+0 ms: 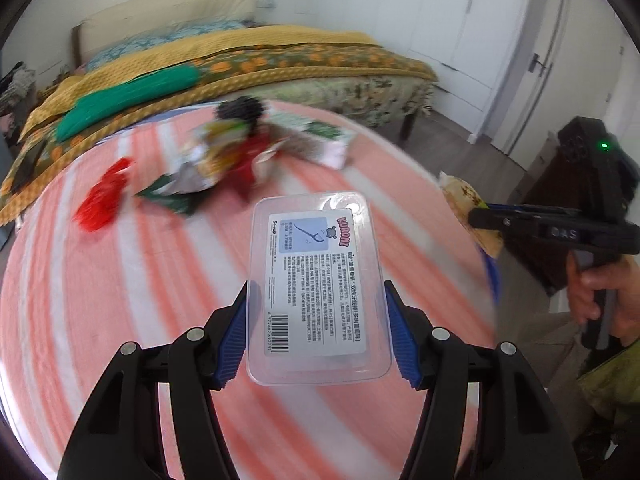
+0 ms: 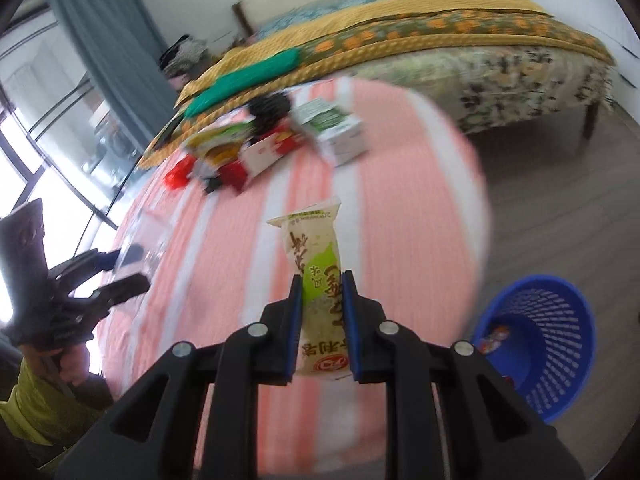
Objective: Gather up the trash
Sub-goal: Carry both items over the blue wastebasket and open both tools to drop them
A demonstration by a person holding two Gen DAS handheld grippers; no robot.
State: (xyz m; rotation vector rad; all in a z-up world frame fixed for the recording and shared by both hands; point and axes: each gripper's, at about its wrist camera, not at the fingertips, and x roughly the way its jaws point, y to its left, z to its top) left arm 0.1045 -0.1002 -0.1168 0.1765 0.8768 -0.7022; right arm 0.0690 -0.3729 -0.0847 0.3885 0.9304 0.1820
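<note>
Presently, left tool [image 1: 316, 320] clenched a clear plastic box [image 1: 316, 288] between its pads, held above the striped surface [image 1: 120, 300]. Right tool [image 2: 322, 316] gripped a snack packet [image 2: 320, 280] near the surface's right edge; blue basket [image 2: 560, 340] stood on the floor beside it.

I see the trash heap [image 1: 224, 152] on the table's [image 1: 120, 320] far side, carton [image 2: 332, 132] to its right. Bed [image 1: 280, 64] behind table. Basket [image 2: 548, 340] on floor, right of table.
</note>
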